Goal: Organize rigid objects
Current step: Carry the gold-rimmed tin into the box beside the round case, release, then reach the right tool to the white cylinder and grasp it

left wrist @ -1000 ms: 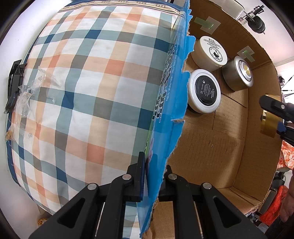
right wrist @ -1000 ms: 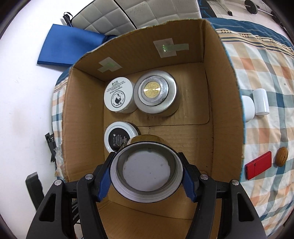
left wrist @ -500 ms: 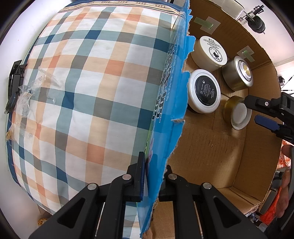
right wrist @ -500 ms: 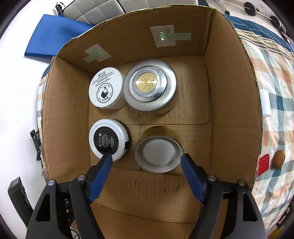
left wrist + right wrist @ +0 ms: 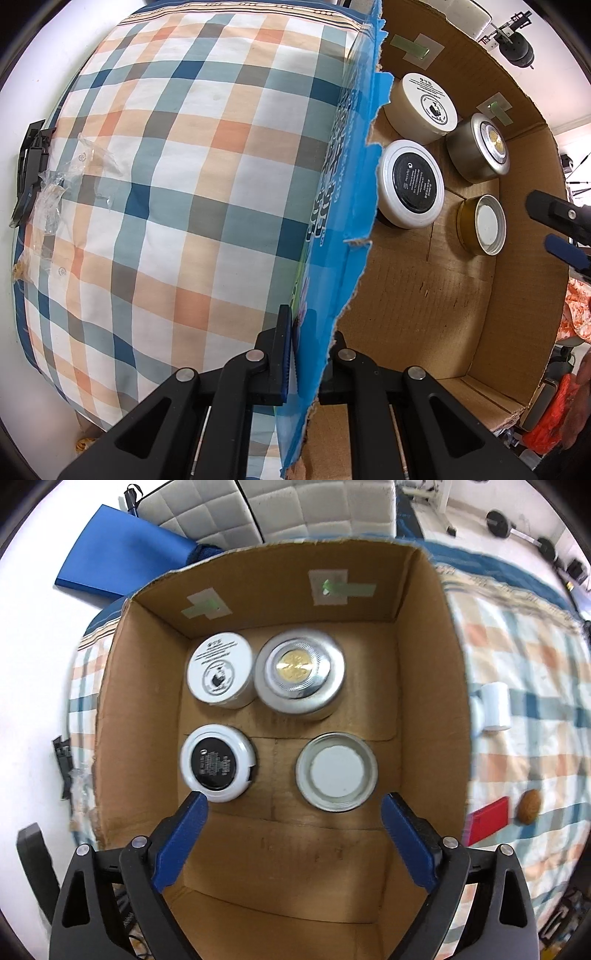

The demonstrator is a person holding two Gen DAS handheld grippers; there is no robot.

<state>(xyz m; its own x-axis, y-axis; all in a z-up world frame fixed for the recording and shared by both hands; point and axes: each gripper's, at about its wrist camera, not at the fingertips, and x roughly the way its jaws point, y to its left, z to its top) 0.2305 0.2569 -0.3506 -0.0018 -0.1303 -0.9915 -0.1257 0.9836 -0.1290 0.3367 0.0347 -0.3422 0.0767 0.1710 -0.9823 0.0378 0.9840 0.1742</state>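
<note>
A cardboard box (image 5: 424, 701) stands on a checked bedspread (image 5: 166, 184). On its floor sit a white labelled jar (image 5: 220, 668), a silver tin with a gold centre (image 5: 300, 672), a black-topped white jar (image 5: 217, 762) and a gold jar with a white lid (image 5: 337, 771). My right gripper (image 5: 293, 812) hangs over the box with its blue-padded jaws opening wide. Nothing is between them, and the gold jar rests free on the floor below. My left gripper (image 5: 310, 332) is shut on the box's blue-printed side wall (image 5: 332, 206), pointing straight down.
Right of the box on the bedspread lie a white cylinder (image 5: 496, 707), a red flat item (image 5: 489, 819) and a brown nut-like object (image 5: 529, 806). A blue folder (image 5: 122, 565) lies behind the box. A black clip (image 5: 31, 170) and crumpled plastic (image 5: 62, 184) sit at the bed's left edge.
The right gripper carried the gold jar down into the box, let it go beside the black-topped jar, then spread its jaws and drew back upward. The left gripper kept its hold.
</note>
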